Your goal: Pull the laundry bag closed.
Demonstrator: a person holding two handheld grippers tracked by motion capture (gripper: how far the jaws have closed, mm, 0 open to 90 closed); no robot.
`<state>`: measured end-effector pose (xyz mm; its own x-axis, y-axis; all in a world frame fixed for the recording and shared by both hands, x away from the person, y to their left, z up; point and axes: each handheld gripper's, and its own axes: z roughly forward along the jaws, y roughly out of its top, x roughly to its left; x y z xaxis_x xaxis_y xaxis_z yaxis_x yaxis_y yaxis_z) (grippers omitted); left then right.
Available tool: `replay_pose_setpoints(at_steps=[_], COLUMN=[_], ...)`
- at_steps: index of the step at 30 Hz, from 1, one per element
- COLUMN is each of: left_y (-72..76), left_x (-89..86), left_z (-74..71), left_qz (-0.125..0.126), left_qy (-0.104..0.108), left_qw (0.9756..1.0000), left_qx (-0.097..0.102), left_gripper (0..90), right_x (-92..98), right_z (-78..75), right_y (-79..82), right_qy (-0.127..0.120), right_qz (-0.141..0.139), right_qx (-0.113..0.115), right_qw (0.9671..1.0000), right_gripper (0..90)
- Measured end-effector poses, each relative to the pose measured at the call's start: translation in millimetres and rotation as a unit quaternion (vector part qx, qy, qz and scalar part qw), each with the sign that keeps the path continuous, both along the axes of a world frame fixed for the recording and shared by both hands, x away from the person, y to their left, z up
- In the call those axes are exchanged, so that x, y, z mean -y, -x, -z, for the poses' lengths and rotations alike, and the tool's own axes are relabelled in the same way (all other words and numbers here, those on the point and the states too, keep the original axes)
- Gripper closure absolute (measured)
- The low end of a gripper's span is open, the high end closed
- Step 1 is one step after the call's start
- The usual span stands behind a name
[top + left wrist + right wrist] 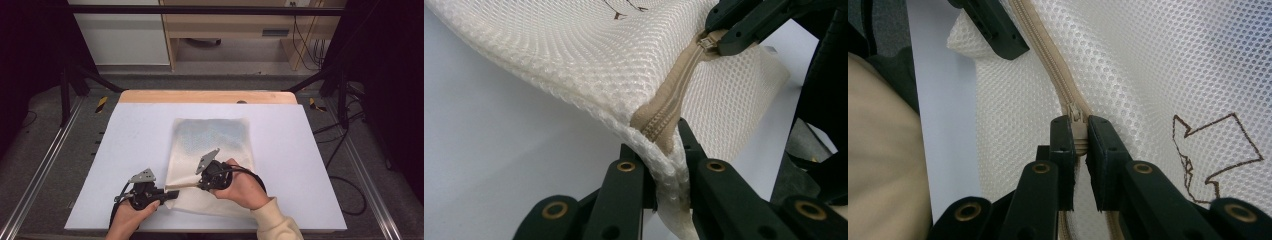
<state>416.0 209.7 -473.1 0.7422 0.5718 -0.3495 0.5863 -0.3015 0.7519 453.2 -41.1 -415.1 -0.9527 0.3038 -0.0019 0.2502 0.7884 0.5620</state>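
A white mesh bag (212, 145) lies flat on the table, its beige zipper (674, 102) running along the near edge. My left gripper (172, 194) is shut on the bag's near left corner (664, 160), at the end of the zipper. My right gripper (197, 184) is shut on the zipper pull (1077, 125), a short way along the zipper from the left one. In the right gripper view the closed zipper (1048, 60) runs on toward the left gripper's jaw at the top. A brown arrow-like mark (1215, 150) is stitched on the mesh.
A pale blue-white mat (135, 135) covers the table, with a wooden strip (205, 96) at its far edge. Dark frame legs (67, 85) and cables (345, 150) flank the table. Beyond it stand a white cabinet (120, 35) and a wooden desk.
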Motion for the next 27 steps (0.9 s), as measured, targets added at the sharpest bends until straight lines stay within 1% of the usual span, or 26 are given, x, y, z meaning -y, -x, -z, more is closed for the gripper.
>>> replay_pose_setpoints(at_steps=[2, 4, 6, 9, 12, 14, 18, 22, 27], left_y=[0.7, 0.7, 0.5, 0.5, 0.9, 1.2, 1.1, 1.5, 1.8], left_x=[0.4, 0.3, -0.2, 0.4, 1.5, 2.0, 2.0, 1.9, 2.4], left_z=[-0.9, -1.6, -1.5, -1.3, -1.2, -1.6, -1.1, -1.0, -1.8], left_qz=[-0.001, 0.001, 0.0, 0.0, 0.001, 0.002, 0.003, 0.003, 0.004], left_qy=[-0.001, -0.002, 0.001, 0.0, 0.001, -0.002, -0.002, 0.001, -0.002], left_qw=[1.0, 1.0, 1.0, 1.0, 1.0, 1.0, 1.0, 1.0, 0.9999], left_qx=[0.002, 0.003, 0.003, 0.003, 0.006, 0.008, 0.006, 0.007, 0.011], left_gripper=[84.5, 84.6, 84.5, 84.5, 84.5, 84.6, 84.6, 84.6, 84.7], right_x=[0.2, 0.6, 0.8, 1.3, 2.5, 3.5, 2.8, 3.1, 3.0], right_z=[-0.9, -1.3, -2.4, -2.1, -2.4, -2.3, -1.2, -2.5, -2.7], right_y=[2.5, 3.3, 4.1, 3.7, 4.2, 3.9, 4.7, 4.8, 5.1], right_qy=[0.003, 0.0, 0.002, 0.0, 0.001, 0.0, 0.004, 0.003, 0.005], right_qz=[0.004, 0.005, 0.007, 0.003, 0.006, 0.006, 0.008, 0.004, 0.003], right_qx=[-0.001, 0.003, 0.003, 0.006, 0.005, 0.004, 0.003, 0.007, 0.008], right_qw=[1.0, 1.0, 1.0, 1.0, 1.0, 1.0, 1.0, 1.0, 1.0], right_gripper=[82.1, 82.1, 82.1, 82.1, 82.1, 82.1, 82.1, 82.1, 82.1])
